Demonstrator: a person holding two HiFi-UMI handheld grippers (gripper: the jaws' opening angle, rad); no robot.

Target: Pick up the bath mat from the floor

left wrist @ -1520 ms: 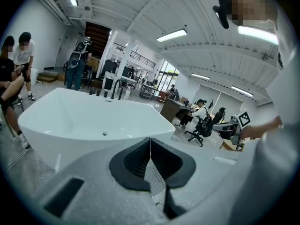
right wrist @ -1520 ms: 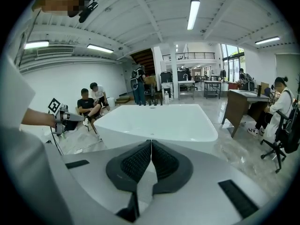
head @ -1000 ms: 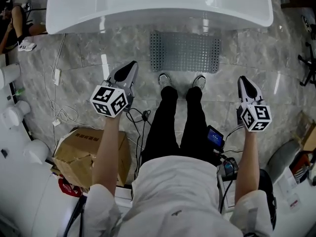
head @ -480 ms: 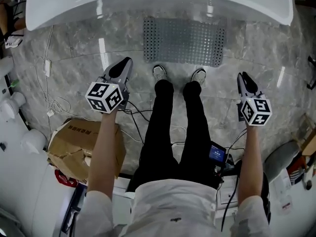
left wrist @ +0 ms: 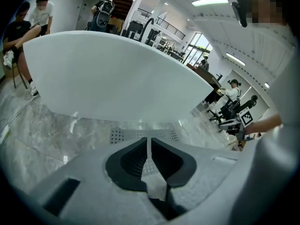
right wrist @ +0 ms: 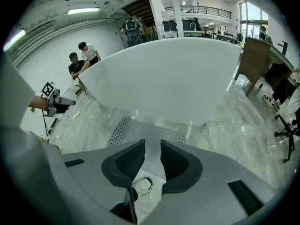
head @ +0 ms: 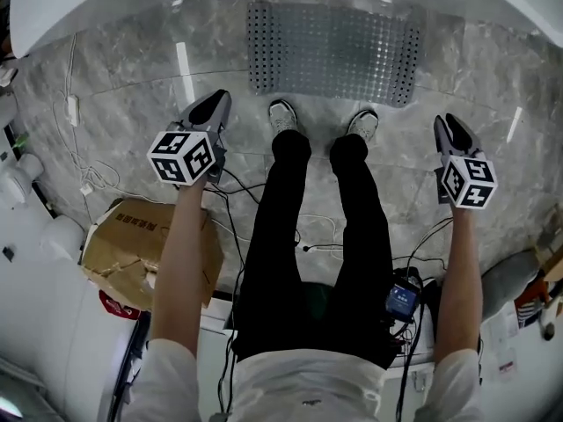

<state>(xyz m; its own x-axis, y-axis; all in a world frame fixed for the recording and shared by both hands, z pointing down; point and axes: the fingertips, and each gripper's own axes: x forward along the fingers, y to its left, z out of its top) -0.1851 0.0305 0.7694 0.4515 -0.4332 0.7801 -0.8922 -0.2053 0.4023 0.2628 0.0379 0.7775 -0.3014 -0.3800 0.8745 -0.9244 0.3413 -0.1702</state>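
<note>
The bath mat [head: 332, 51] is a grey perforated rectangle lying flat on the marble floor, right in front of the white bathtub [head: 53, 11]. My left gripper [head: 215, 104] hovers above the floor short of the mat's left end. It is shut, with only a slit between its jaws and nothing in them [left wrist: 149, 142]. My right gripper [head: 449, 123] hangs off the mat's right end, and its jaws [right wrist: 152, 146] are opening with nothing between them. Both gripper views look past the jaws at the mat [left wrist: 119, 135] [right wrist: 136, 128] under the tub wall [right wrist: 173, 78].
The person's two shoes [head: 281, 117] stand at the mat's near edge. A torn cardboard box [head: 141, 244] and loose cables [head: 79, 148] lie at the left. White cylinders [head: 18, 178] line the left edge. Seated people [right wrist: 79, 60] are beyond the tub.
The tub and mat have slid toward the top of the head view and look larger. Both grippers keep their places either side of the legs, the left one a little further forward.
</note>
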